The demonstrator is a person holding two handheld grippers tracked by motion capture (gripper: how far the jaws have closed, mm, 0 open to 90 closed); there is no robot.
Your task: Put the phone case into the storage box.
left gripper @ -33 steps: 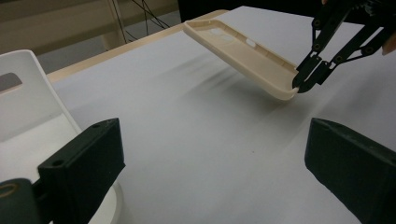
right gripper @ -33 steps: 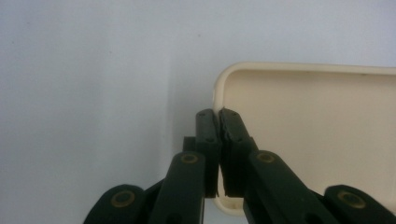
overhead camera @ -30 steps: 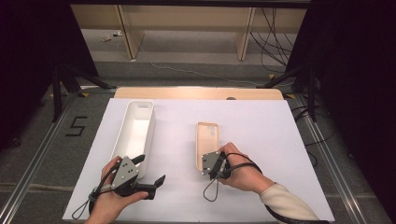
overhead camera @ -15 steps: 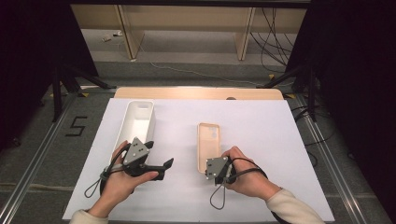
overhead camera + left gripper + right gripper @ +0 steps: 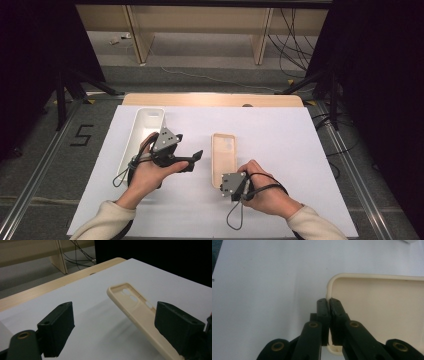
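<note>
A beige phone case (image 5: 223, 152) lies lengthwise on the white sheet, inner side up. My right gripper (image 5: 223, 181) is shut on the rim at its near end, and the right gripper view shows both jaws pinching the case wall (image 5: 329, 290) by a rounded corner. To the left of the case, my left gripper (image 5: 194, 159) is held above the sheet, pointing right toward it. Its jaws are open and have just been closing a little, with nothing between them. In the left gripper view the case (image 5: 135, 306) slants ahead, its far end seemingly raised off the sheet.
A long white tray (image 5: 145, 131) lies at the left, beside my left hand. The white sheet (image 5: 280, 135) covers a wooden table whose far edge (image 5: 210, 100) shows. Cables and table legs are on the floor beyond.
My left hand has moved away from the table's front edge, forward and right toward the case, rising a little. The right hand and the case have stayed put.
</note>
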